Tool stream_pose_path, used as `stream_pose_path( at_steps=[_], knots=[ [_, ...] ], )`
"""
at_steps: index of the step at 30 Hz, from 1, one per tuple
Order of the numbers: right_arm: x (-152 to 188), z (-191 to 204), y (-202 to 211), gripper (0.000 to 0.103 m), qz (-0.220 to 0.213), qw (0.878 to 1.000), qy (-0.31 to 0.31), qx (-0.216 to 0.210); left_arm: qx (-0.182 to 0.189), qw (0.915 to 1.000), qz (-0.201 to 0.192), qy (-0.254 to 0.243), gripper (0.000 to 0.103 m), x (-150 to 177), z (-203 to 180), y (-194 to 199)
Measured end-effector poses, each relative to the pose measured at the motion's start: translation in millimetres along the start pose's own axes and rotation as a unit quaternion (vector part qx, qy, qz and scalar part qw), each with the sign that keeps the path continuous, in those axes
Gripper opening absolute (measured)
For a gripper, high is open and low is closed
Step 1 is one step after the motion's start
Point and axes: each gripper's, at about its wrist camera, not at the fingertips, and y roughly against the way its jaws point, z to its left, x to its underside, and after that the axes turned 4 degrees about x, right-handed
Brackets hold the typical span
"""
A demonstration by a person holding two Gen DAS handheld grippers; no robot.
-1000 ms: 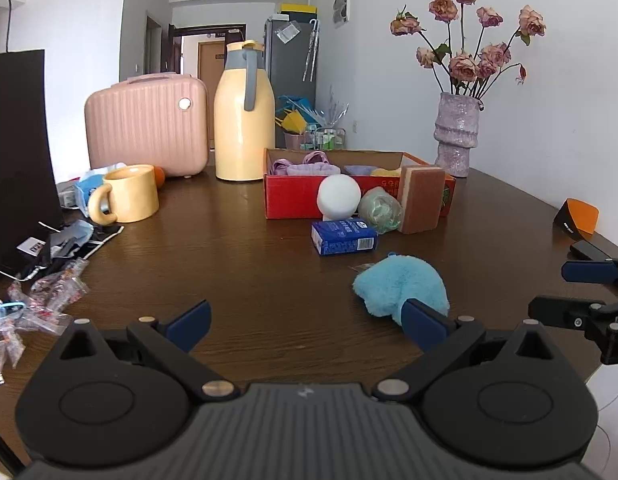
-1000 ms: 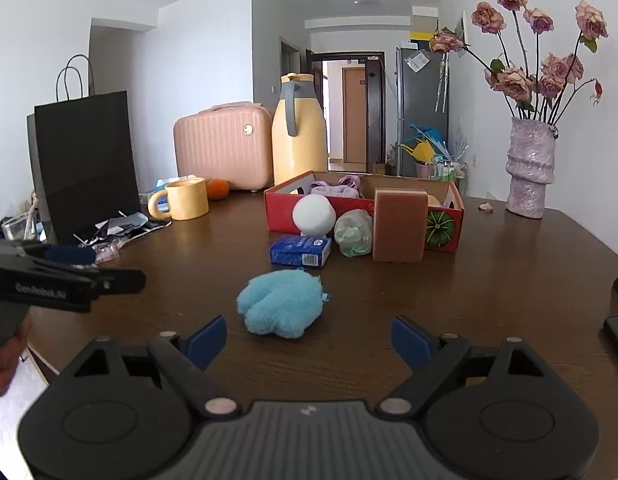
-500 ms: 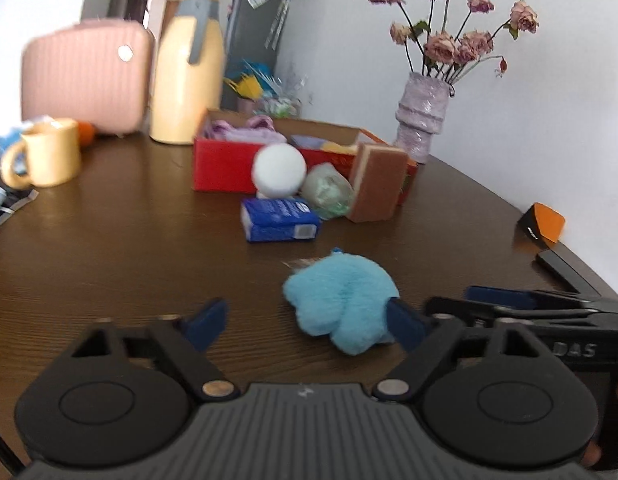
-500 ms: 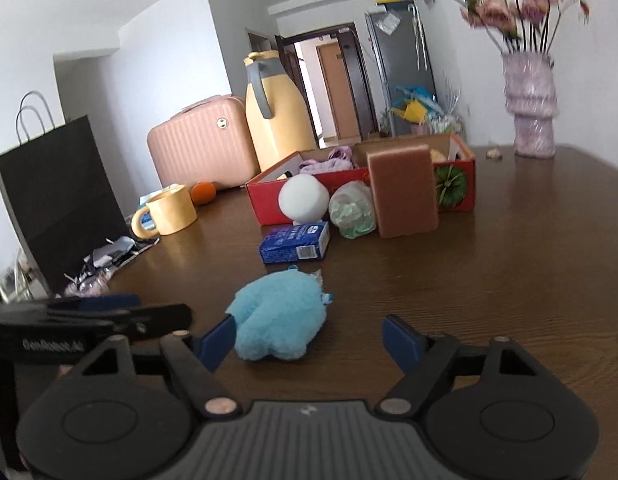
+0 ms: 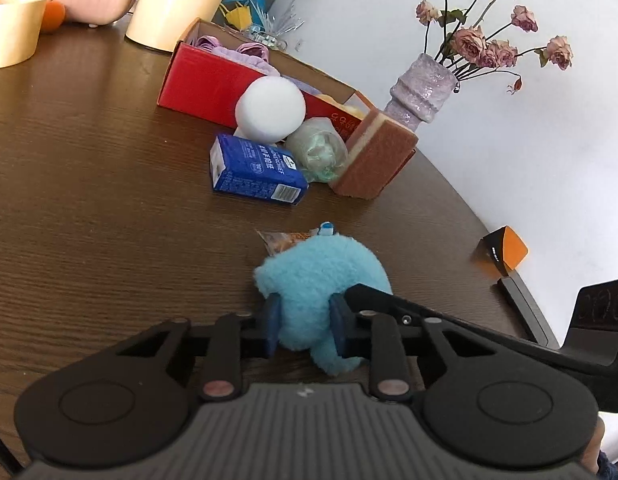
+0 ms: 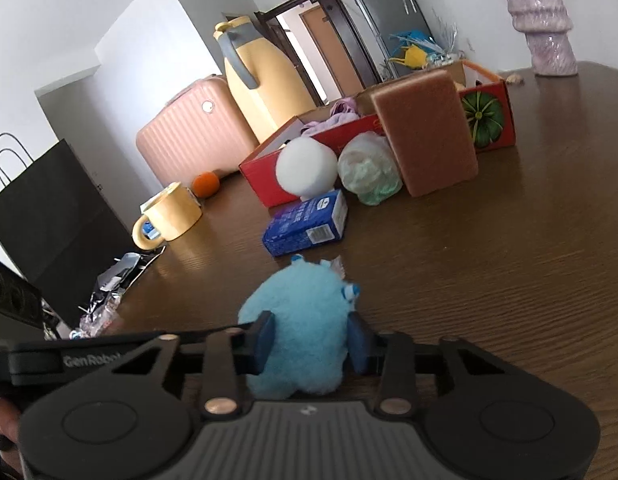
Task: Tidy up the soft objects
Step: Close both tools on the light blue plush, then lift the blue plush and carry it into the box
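Plush toy (image 5: 321,280), low centre of both frames on the counter (image 5: 89,200), sits between our left gripper (image 5: 303,330) and right gripper (image 6: 311,344), whose fingers are closing into its fur, so we risk tugging it apart or losing it.

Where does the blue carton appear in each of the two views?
Left wrist view: blue carton, centre, lying beyond the plush toy.
Right wrist view: blue carton, centre, beyond the same toy.
Shared landmark: the white ball right behind the carton.
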Motion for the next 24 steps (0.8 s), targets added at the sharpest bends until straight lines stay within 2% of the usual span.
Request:
stream_pose_path(
  at_steps=[6, 18, 24],
  knots=[
    [3, 8, 11, 0.035, -0.006, 1.000, 0.014, 0.002, 0.003, 0.9999, -0.010, -0.007, 0.023, 6, -11, 16],
    [17, 30, 82, 0.035, -0.058, 0.998, 0.038, -0.003, 0.018, 0.9977, -0.049, -0.044, 0.023, 26, -54, 70],
    [13, 36, 100, 0.035, -0.079, 0.996, 0.038, -0.009, 0.038, 0.9966, -0.063, -0.037, 0.023, 13, -59, 79]
  ],
)
